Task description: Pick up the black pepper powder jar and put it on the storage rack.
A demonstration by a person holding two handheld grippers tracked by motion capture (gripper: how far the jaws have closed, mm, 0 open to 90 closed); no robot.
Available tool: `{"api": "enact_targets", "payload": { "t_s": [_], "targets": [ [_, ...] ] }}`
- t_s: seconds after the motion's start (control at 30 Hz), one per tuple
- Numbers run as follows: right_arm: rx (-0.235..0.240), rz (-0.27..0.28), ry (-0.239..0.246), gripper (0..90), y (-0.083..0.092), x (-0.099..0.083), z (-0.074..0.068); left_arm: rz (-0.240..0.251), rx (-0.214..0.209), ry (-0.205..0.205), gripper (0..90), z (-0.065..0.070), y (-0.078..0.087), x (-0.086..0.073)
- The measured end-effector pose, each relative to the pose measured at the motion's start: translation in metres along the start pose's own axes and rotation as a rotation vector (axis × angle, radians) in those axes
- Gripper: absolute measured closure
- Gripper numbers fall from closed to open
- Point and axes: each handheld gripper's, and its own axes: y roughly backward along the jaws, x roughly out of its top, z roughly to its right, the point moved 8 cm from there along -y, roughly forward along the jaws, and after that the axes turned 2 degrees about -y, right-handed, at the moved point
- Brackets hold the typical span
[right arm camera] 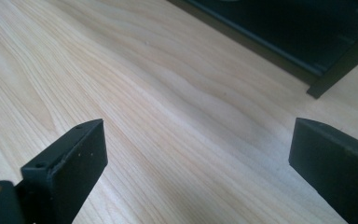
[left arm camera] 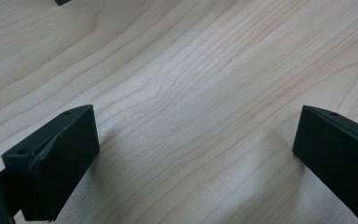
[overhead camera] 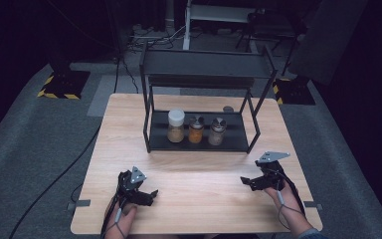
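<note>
A black two-shelf rack (overhead camera: pixel 206 69) stands at the back middle of the wooden table (overhead camera: pixel 194 164). On its lower shelf stand three jars in a row: a white-lidded jar (overhead camera: pixel 175 125) of tan powder, an orange-filled jar (overhead camera: pixel 196 129) and a grey-lidded jar (overhead camera: pixel 217 131). My left gripper (overhead camera: pixel 150 195) rests near the front left of the table, open, with bare wood between its jaws (left arm camera: pixel 196 135). My right gripper (overhead camera: pixel 246 181) lies at the front right, open as well, and nothing sits between its jaws (right arm camera: pixel 198 149). The rack's foot (right arm camera: pixel 335 70) shows in the right gripper view.
A small round dark thing (overhead camera: pixel 228 108) lies on the table behind the rack. Cables run over the grey floor at the left (overhead camera: pixel 54 179). Yellow-and-black striped bases (overhead camera: pixel 62 84) sit on the floor to either side beyond the table.
</note>
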Motion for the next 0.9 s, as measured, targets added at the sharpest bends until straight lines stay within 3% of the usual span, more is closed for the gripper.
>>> {"api": "enact_targets", "payload": {
  "t_s": [0.67, 0.83, 0.9],
  "targets": [
    [-0.073, -0.027, -0.026, 0.8, -0.026, -0.037, -0.003, 0.000, 0.000, 0.000, 0.0, 0.000, 0.000, 0.000],
    [-0.076, 0.040, -0.017, 0.0, -0.028, -0.049, -0.003, 0.000, 0.000, 0.000, 0.0, 0.000, 0.000, 0.000],
    [-0.071, 0.043, -0.015, 0.0, -0.027, -0.051, -0.002, 0.000, 0.000, 0.000, 0.0, 0.000, 0.000, 0.000]
  ]
}}
